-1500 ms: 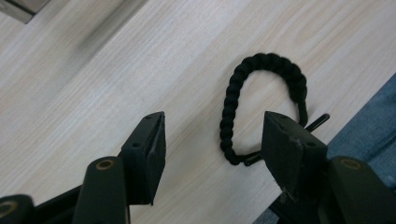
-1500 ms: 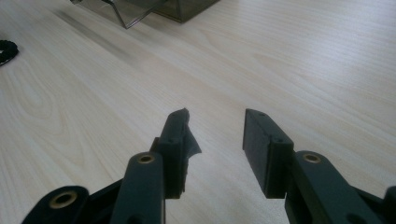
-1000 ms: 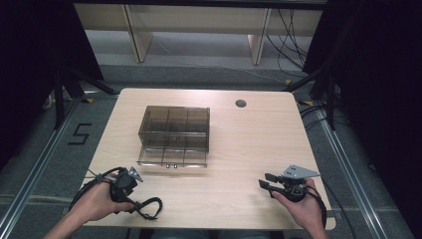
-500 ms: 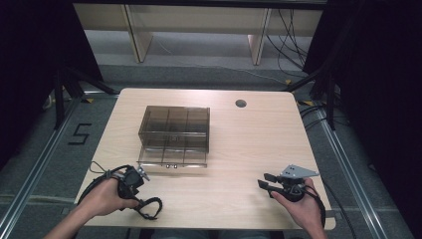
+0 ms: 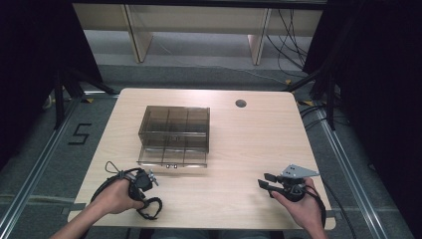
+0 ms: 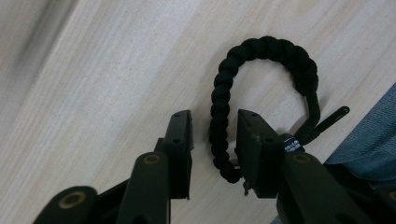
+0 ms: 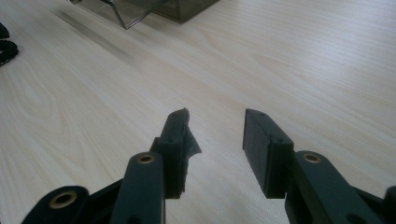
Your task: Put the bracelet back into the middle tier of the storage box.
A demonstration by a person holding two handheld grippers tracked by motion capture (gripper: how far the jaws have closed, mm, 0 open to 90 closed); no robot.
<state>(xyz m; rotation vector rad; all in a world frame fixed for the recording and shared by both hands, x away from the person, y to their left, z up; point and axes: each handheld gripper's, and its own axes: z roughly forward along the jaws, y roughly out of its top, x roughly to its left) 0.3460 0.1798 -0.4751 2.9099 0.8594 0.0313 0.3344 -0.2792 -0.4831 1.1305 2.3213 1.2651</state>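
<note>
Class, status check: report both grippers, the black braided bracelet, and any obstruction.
Left gripper closing around bracelet, fingers not yet pressing. Right gripper open, empty. Nothing in the way.

A black braided paracord bracelet [image 6: 261, 79] lies flat on the light wooden table [image 6: 116, 70], curved into an open arch near the table's front left edge, its clasp end trailing loose.

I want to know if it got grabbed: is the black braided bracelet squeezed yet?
Not yet. The bracelet lies on the table between the left gripper's closing jaws, with gaps either side.
</note>
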